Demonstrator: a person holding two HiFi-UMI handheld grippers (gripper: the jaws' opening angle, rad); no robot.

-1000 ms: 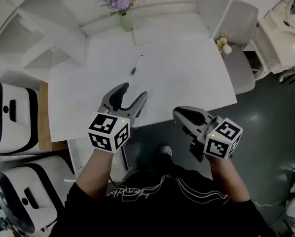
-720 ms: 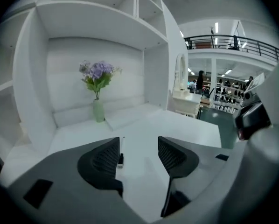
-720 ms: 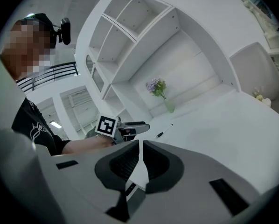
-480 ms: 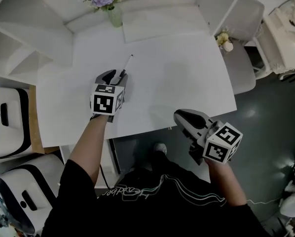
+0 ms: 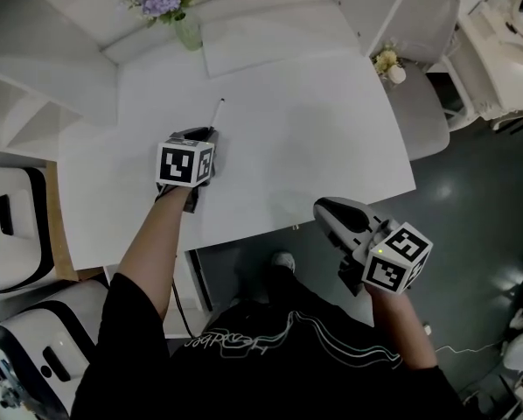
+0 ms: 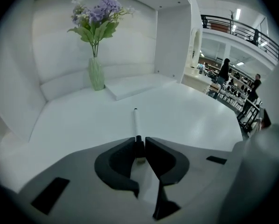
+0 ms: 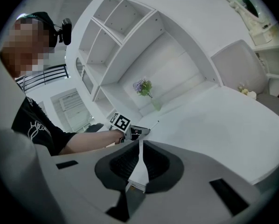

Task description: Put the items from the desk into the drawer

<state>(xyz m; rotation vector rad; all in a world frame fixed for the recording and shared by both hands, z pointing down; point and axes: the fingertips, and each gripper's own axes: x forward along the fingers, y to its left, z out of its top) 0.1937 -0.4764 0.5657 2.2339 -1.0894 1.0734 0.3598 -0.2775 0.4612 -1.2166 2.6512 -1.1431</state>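
Observation:
A slim white pen (image 5: 217,112) with a dark near end lies on the white desk (image 5: 314,129), pointing toward the back. My left gripper (image 5: 205,133) is down on the desk at the pen's near end. Its jaws have just been closing, and in the left gripper view the pen's dark end (image 6: 138,146) sits pinched between the pads, with the white barrel (image 6: 135,120) sticking out ahead of my left gripper (image 6: 139,143). Off the desk's front right edge, my right gripper (image 5: 324,208) hangs with nothing in it. In its own view the right gripper (image 7: 140,146) has its jaws together.
A vase of purple flowers (image 5: 178,16) stands at the back left, with a flat white slab (image 5: 270,51) beside it. A grey chair (image 5: 423,103) with a small ornament (image 5: 388,64) is at the right. White machines (image 5: 8,217) crowd the left floor.
My left gripper went forward and down from the desk's front edge to the pen, and its wide jaws closed round the pen's near end. The right gripper drifted slightly lower.

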